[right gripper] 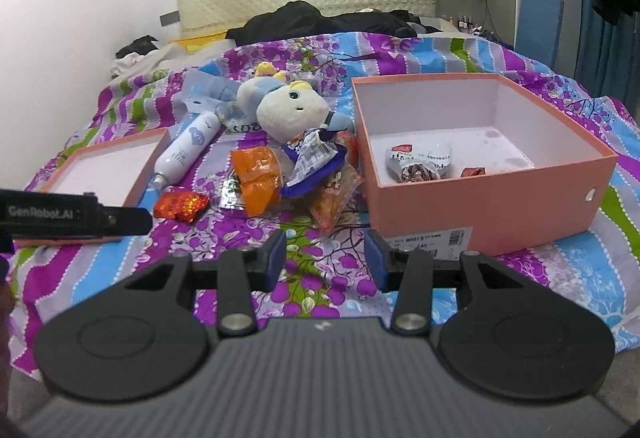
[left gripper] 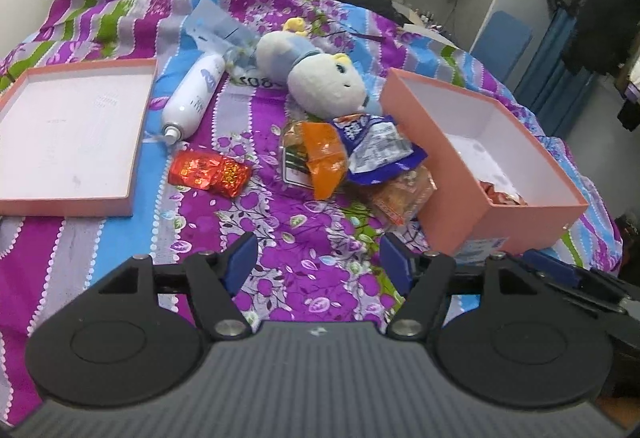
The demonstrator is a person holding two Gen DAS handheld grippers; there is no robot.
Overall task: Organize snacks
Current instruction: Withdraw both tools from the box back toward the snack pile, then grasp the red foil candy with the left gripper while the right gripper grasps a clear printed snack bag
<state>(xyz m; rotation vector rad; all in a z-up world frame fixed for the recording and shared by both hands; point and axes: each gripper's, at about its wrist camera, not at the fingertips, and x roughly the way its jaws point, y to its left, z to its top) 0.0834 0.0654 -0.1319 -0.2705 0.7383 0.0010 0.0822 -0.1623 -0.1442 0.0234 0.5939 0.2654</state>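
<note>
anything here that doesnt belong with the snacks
Yes. A plush toy and a white spray bottle lie on the bedspread beside the loose snack packets; neither is a snack. The pink box holds only a few packets, its lid lying apart.

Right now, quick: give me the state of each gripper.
Left gripper: open, holding nothing, above the bedspread.
Right gripper: open, holding nothing, near the front of the pink box.
</note>
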